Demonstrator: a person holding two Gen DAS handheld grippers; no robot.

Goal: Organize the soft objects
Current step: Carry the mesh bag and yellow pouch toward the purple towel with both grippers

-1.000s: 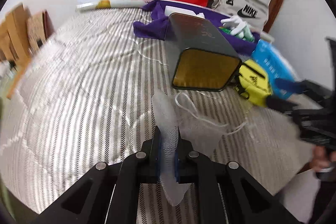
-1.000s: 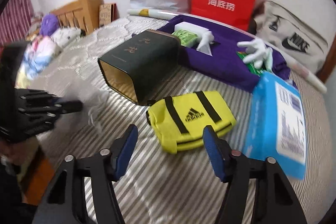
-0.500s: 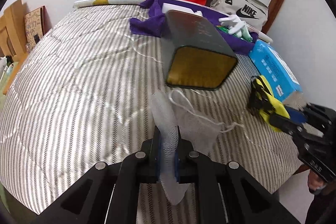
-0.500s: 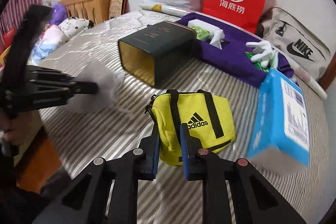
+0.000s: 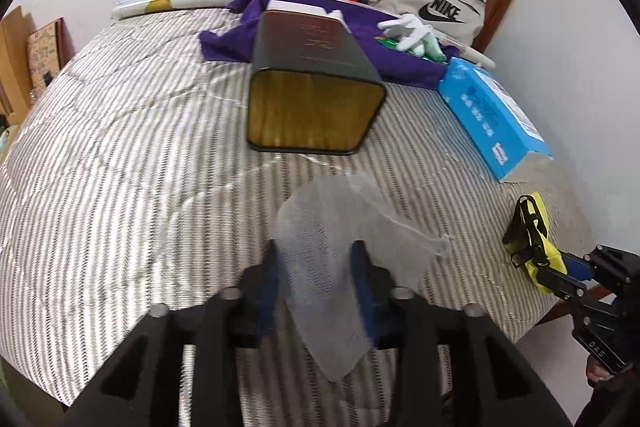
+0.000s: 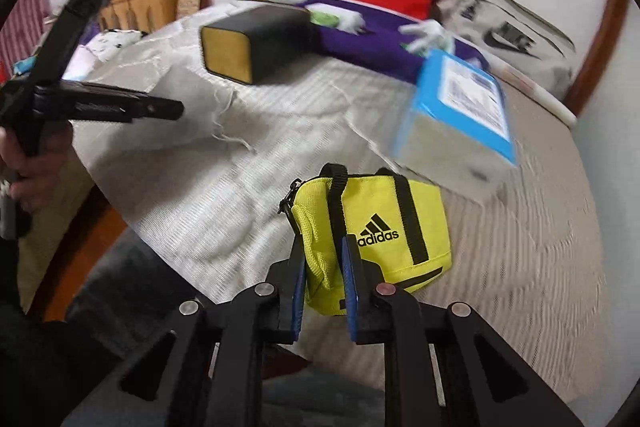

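Right tool [image 6: 323, 269] is clamped on the corner of the small yellow fabric Adidas pouch [image 6: 374, 227], lifted clear of the striped quilted bed [image 5: 120, 155] near its edge, prob. to carry it toward the dark green square tin [image 5: 316, 87], which lies on its side w/ gold-lined mouth facing the tools, handy for stuffing soft things in.

Left tool [image 5: 316, 263]: jaws have just been opening, pads now stand apart w/ the white mesh drawstring pouch [image 5: 340, 259] loose between them, just short of the tin's mouth, so looks like a release.

Count: 2 tools, 2 soft pouches, 1 tin, 1 blue tissue pack [image 5: 492, 111].
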